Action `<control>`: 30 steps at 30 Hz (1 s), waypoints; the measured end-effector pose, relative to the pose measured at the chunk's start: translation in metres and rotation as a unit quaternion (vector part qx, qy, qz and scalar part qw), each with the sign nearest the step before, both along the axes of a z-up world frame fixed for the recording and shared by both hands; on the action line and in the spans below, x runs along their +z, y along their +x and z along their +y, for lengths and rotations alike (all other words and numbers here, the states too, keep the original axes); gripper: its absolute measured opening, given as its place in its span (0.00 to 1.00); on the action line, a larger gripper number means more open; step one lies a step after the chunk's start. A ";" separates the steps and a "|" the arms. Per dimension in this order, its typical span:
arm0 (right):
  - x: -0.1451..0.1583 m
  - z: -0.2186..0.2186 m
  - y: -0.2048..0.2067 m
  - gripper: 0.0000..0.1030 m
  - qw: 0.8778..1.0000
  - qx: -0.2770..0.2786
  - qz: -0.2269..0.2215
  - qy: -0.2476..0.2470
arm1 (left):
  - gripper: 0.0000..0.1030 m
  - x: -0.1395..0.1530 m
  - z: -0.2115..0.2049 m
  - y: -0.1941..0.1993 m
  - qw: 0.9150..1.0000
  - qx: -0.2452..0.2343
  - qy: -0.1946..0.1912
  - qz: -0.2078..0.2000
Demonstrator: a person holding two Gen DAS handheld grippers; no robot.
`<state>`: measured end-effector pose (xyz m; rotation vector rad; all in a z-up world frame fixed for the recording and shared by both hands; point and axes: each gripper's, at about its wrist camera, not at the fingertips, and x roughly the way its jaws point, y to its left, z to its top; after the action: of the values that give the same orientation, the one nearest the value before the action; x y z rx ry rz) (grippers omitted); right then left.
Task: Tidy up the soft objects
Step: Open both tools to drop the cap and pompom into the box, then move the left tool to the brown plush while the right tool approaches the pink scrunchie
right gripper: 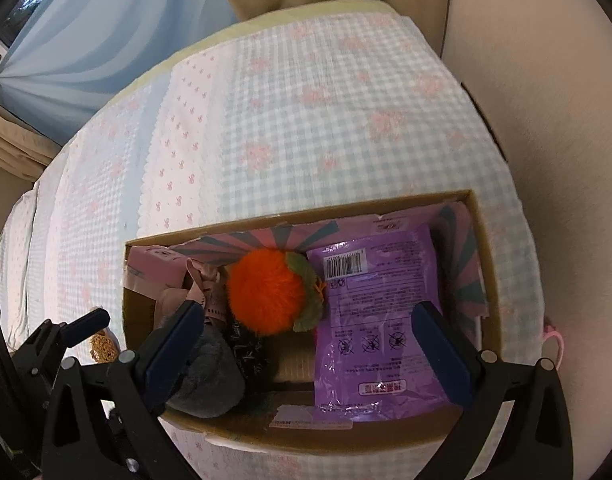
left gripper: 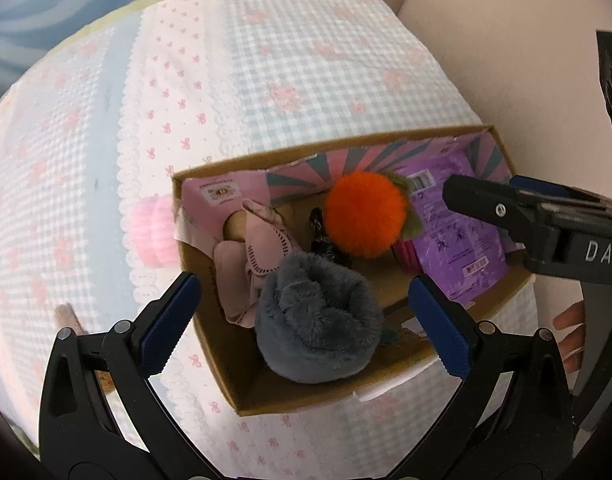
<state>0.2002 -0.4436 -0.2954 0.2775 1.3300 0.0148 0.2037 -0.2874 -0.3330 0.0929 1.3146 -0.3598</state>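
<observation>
Your left claw [left gripper: 306, 312] gapes wide above the grey plush [left gripper: 317, 320]; probably light and squashy, so pinch its middle.

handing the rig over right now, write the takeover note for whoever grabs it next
Left tool: open, holding nothing, over the grey plush at the box's near-left corner.
Right tool: open, holding nothing, over the box's right half, above the purple pack.
In the box: grey plush, orange pompom, pink fabric piece, purple pack.
Outside: pink fluffy item on the bed left of the box; something small and tan on the bed by the left tool.
Left: likely box those two, if they belong to the job.
</observation>
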 end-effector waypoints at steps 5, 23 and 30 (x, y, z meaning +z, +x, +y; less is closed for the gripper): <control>0.026 0.004 -0.007 1.00 1.000 0.002 -0.014 -0.012 | 1.00 0.022 0.005 -0.001 1.000 0.003 -0.009 -0.016; 0.180 0.072 -0.065 1.00 0.991 -0.011 -0.119 -0.056 | 1.00 0.157 0.086 -0.042 0.993 0.027 -0.031 -0.108; 0.212 0.115 -0.086 1.00 0.987 -0.020 -0.140 -0.070 | 1.00 0.191 0.160 -0.066 0.990 0.070 -0.030 -0.118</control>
<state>0.1146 -0.3283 -0.0833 0.1744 1.0403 -0.0716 0.1381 -0.1273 -0.1423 -0.0079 1.0695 -0.2593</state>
